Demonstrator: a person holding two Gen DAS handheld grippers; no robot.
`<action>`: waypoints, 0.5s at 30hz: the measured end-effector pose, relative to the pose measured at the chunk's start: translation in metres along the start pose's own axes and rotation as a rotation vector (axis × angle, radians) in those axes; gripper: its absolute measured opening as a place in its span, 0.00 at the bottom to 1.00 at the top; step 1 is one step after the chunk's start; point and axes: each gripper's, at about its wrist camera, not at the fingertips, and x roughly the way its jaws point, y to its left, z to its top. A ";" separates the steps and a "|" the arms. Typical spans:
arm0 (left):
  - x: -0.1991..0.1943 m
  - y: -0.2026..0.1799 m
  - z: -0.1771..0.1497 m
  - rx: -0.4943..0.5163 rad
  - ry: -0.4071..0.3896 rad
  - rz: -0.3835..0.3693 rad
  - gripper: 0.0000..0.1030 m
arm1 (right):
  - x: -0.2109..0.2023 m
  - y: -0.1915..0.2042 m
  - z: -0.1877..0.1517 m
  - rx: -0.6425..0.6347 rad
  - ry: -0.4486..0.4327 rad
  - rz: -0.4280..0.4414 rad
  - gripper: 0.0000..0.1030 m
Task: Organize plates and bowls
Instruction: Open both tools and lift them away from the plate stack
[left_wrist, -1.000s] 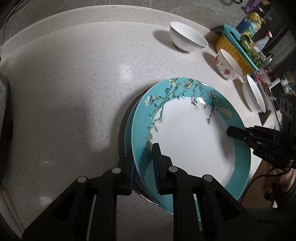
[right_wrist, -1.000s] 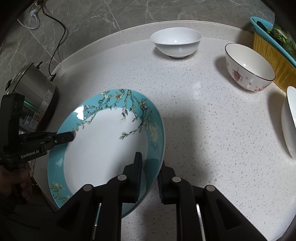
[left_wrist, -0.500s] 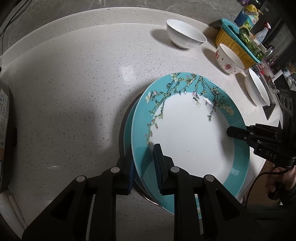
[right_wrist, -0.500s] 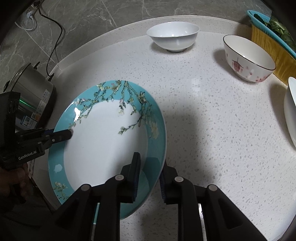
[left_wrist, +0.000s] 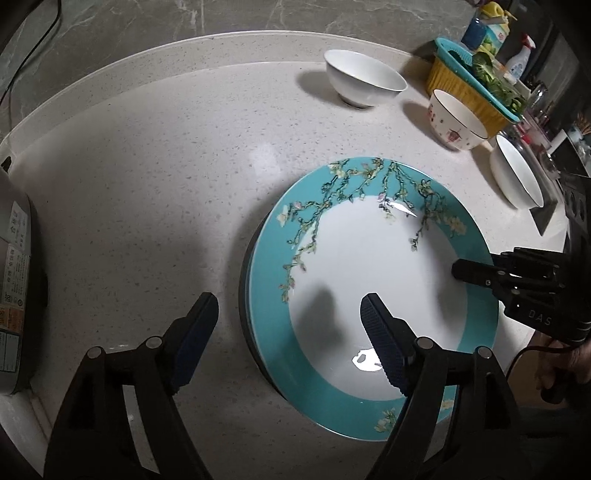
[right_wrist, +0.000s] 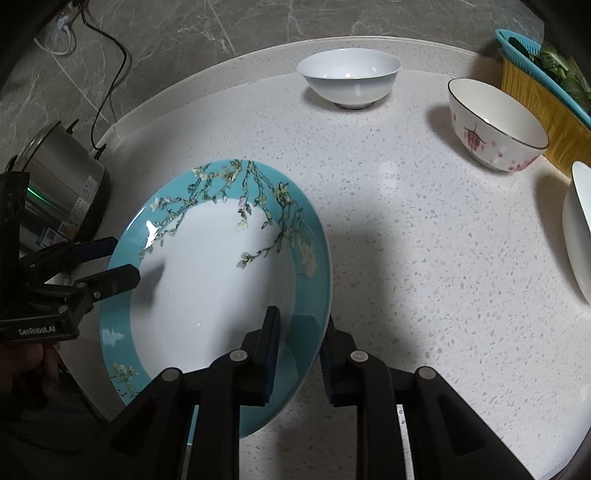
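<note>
A teal-rimmed plate (left_wrist: 369, 266) with blossom branches and a white centre lies on top of a stack of plates (left_wrist: 246, 295) on the speckled counter. My left gripper (left_wrist: 288, 317) straddles its near-left rim. Its jaws are opening and the pads stand clear of the rim. From the other side, my right gripper (right_wrist: 300, 332) is shut on the plate (right_wrist: 214, 273) at its right rim, one pad over and one under. In the right wrist view the left gripper (right_wrist: 123, 260) shows spread at the plate's left edge. A plain white bowl (right_wrist: 349, 77) and a red-patterned bowl (right_wrist: 495, 125) stand behind.
A second white bowl (left_wrist: 517, 177) sits at the counter's right edge. A yellow basket with a teal colander of greens (left_wrist: 469, 85) and bottles stand at the back right. A steel rice cooker (right_wrist: 62, 184) with a cable stands left. A raised lip borders the counter's back.
My left gripper has let go of the plate's rim and its jaws have spread wide. The right gripper keeps its grip and has stayed put.
</note>
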 end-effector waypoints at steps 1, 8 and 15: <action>-0.001 0.000 0.000 -0.002 -0.003 0.000 0.76 | 0.000 0.000 0.000 0.003 0.000 0.000 0.22; -0.011 0.003 0.008 0.006 -0.026 0.003 0.90 | -0.005 -0.002 0.000 0.031 -0.031 -0.014 0.67; -0.036 -0.002 0.032 -0.012 -0.047 -0.102 1.00 | -0.028 -0.021 -0.006 0.122 -0.080 0.000 0.97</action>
